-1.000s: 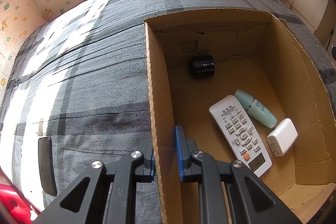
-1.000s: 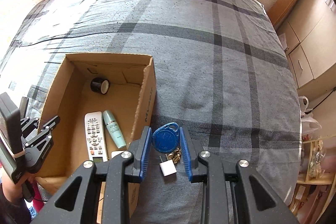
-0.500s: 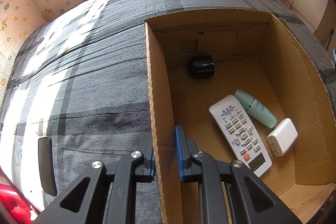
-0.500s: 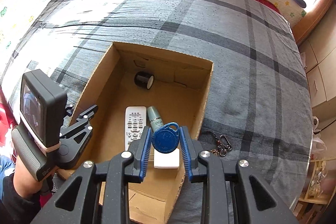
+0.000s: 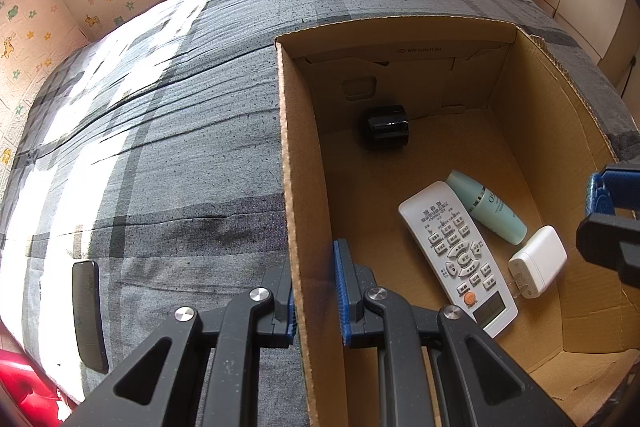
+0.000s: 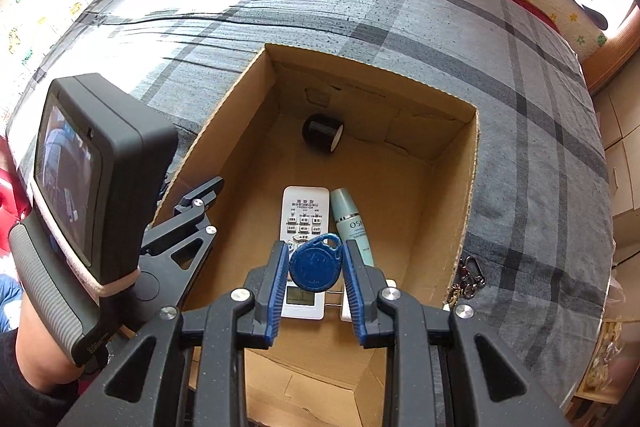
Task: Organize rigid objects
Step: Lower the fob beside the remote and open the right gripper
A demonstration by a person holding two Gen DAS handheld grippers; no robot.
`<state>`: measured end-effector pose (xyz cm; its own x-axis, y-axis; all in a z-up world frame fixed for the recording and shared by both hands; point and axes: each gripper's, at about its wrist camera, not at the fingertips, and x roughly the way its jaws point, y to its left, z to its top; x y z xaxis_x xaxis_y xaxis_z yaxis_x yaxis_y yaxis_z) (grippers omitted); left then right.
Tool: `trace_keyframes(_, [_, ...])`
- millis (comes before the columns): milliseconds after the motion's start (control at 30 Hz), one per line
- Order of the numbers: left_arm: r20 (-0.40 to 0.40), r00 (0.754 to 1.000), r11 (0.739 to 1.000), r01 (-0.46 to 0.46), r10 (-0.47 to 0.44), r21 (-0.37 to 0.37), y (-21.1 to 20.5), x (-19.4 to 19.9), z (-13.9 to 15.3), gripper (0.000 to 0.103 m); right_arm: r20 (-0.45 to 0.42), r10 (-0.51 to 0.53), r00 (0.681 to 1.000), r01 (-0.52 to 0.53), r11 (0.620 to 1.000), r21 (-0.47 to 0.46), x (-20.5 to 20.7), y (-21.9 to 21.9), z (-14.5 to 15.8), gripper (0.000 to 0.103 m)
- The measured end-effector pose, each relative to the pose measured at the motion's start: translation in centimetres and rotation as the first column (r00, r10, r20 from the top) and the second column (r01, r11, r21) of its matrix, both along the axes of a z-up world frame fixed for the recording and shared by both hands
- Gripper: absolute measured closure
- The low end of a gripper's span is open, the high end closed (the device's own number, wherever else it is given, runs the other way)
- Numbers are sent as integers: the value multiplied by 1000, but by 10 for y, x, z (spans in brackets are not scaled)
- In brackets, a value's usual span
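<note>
Four items already lie inside the cardboard box [image 6: 472, 163]: one white remote [image 6: 306, 223], one teal bottle [image 6: 352, 227], one white charger [image 5: 538, 263], one black cylinder [image 6: 322, 133]. One blue key fob [image 6: 316, 263], clamped in the right gripper [image 6: 316, 275], hangs above them, unreleased. Left gripper [image 5: 316, 295] pinches the box wall. One key ring [image 6: 470, 279] and one black phone [image 5: 88, 311] remain on the bed
</note>
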<state>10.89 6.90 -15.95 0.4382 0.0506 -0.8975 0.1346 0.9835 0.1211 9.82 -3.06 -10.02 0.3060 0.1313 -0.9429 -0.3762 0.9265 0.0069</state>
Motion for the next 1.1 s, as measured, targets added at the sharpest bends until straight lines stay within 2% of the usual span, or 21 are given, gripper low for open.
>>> trace_keyframes(267, [0, 1000, 1000, 1, -1, 2, 0, 0, 0, 87, -21, 9, 1000, -9, 1000, -18, -2, 13, -24, 75])
trace_keyframes(700, [1, 1000, 1000, 0, 0, 4, 0, 0, 0, 86, -70, -30, 997, 27, 999, -45, 10, 10, -60, 74])
trace_keyframes(1100, [1, 1000, 1000, 0, 0, 3, 1, 0, 0, 86, -75, -38, 996, 35, 998, -45, 17, 8, -66, 74])
